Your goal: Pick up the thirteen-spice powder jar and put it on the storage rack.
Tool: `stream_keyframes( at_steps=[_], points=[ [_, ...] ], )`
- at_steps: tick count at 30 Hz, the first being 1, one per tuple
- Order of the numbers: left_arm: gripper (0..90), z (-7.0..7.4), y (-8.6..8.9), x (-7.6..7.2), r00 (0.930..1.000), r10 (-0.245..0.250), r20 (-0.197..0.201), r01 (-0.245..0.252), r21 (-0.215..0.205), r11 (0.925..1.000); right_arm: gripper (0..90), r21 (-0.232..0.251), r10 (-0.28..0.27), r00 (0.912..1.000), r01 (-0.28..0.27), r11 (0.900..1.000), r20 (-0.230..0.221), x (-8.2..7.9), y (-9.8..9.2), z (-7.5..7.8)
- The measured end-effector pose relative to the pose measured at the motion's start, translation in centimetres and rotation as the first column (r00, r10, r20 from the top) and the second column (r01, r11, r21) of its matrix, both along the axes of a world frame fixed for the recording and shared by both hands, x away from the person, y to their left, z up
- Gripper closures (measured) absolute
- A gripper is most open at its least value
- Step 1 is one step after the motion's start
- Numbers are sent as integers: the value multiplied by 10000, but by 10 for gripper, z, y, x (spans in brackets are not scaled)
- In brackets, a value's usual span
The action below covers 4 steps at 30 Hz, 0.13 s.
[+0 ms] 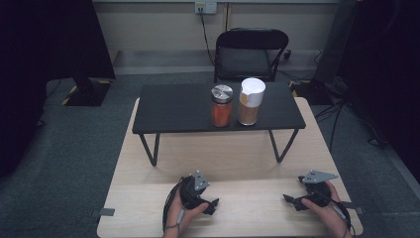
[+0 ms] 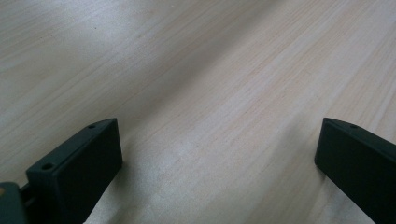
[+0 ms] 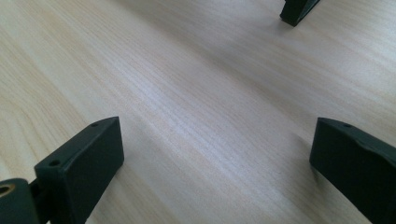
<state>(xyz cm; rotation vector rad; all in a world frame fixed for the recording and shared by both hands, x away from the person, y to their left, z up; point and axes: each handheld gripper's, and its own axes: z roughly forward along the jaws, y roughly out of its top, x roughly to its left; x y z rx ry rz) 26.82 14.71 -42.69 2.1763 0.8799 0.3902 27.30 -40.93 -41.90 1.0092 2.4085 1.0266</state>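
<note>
Two jars stand side by side on a low black shelf [image 1: 178, 106]: a jar of orange-red powder with a silver lid [image 1: 222, 105] and a taller jar of brown powder with a white lid [image 1: 251, 101]. My left gripper [image 1: 214, 206] rests on the pale wooden table [image 1: 247, 163] near its front edge, held by a hand. Its jaws stand wide apart over bare wood [image 2: 215, 140], open and empty. My right gripper [image 1: 291, 201] lies at the front right, also open, with nothing between its jaws [image 3: 215, 140].
A black folding chair [image 1: 250, 52] stands behind the shelf. Dark stands and cables flank the table on the grey carpet. A dark shelf leg foot [image 3: 299, 10] touches the wood at the top of the right gripper view.
</note>
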Motion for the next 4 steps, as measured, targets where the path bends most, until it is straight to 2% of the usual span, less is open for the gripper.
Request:
stream_keyframes(
  at_steps=[4],
  points=[
    [1, 0, 0, 0, 10000, -1, 0, 1, 3, 10000, 18, -3, 28, 10000, -28, 10000, 4, 0, 0, 0]
  ],
)
